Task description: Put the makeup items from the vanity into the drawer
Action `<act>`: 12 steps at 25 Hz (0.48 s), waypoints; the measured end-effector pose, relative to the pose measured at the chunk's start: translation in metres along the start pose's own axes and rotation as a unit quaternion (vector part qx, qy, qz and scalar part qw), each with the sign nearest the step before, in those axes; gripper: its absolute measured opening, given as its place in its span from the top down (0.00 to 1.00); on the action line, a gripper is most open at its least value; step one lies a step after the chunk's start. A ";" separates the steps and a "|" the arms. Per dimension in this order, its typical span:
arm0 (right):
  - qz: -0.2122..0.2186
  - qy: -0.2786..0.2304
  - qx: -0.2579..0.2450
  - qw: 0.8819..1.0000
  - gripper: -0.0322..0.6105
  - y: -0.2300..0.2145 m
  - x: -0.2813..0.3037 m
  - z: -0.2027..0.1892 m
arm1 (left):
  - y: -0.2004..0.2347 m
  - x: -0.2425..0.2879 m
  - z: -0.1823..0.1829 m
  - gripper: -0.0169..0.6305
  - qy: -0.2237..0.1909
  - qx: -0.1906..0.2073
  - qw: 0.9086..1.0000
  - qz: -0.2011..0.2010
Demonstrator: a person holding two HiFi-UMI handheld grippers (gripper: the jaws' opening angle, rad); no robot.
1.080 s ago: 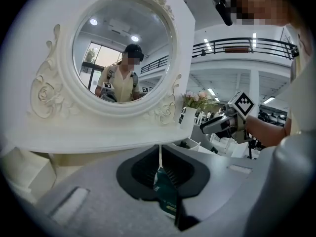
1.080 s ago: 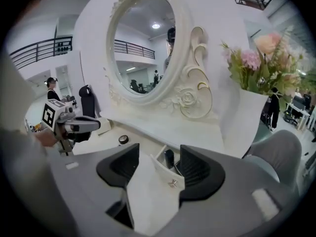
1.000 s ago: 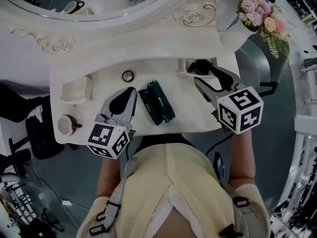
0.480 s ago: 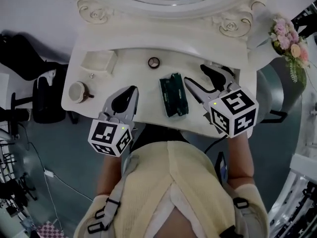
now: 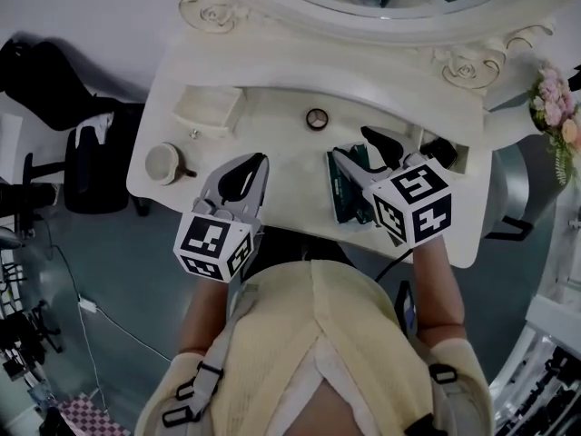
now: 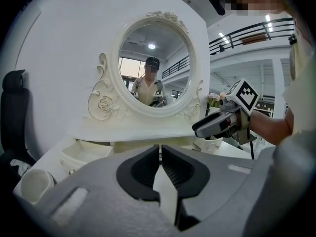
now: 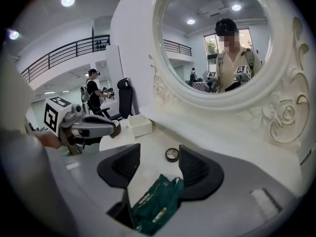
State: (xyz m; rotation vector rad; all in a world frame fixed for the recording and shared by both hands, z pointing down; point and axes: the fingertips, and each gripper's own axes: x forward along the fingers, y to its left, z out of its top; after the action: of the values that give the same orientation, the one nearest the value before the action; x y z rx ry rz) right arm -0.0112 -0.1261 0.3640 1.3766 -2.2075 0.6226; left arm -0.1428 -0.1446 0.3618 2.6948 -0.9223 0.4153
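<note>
Where it lies, green packet (image 7: pixel 155 206) points toward mirror (image 7: pixel 222 43).

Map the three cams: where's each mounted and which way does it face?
Head view: on the person's head, facing steeply down at the vanity top; shows torso, left gripper, right gripper.
Left gripper view: rides the left gripper, faces the mirror along shut jaws; right gripper at right.
Right gripper view: rides the right gripper, faces the mirror over open jaws, green packet showing between them.
Shared: both gripper views see the mirror and each other's gripper.
</note>
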 end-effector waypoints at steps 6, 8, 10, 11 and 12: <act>-0.007 0.041 0.008 0.999 0.58 0.006 0.048 0.001 | 0.031 0.006 -0.012 0.95 0.017 -0.020 1.000 -0.015; -0.015 0.056 0.011 0.998 0.58 0.004 0.063 -0.003 | 0.039 0.010 -0.016 0.95 0.023 -0.027 0.999 -0.022; -0.023 0.071 0.017 0.997 0.58 0.001 0.077 -0.008 | 0.047 0.015 -0.020 0.95 0.028 -0.032 0.999 -0.029; -0.026 0.077 0.021 0.996 0.58 -0.001 0.084 -0.011 | 0.051 0.018 -0.022 0.95 0.031 -0.033 0.998 -0.032; -0.030 0.083 0.024 0.996 0.58 -0.003 0.090 -0.013 | 0.054 0.021 -0.023 0.95 0.033 -0.033 0.998 -0.035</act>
State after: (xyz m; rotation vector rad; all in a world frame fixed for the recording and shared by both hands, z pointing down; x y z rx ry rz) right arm -0.0420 -0.1825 0.4289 1.3573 -2.0263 0.7446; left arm -0.1646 -0.1895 0.3991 2.6277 -0.8057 0.4481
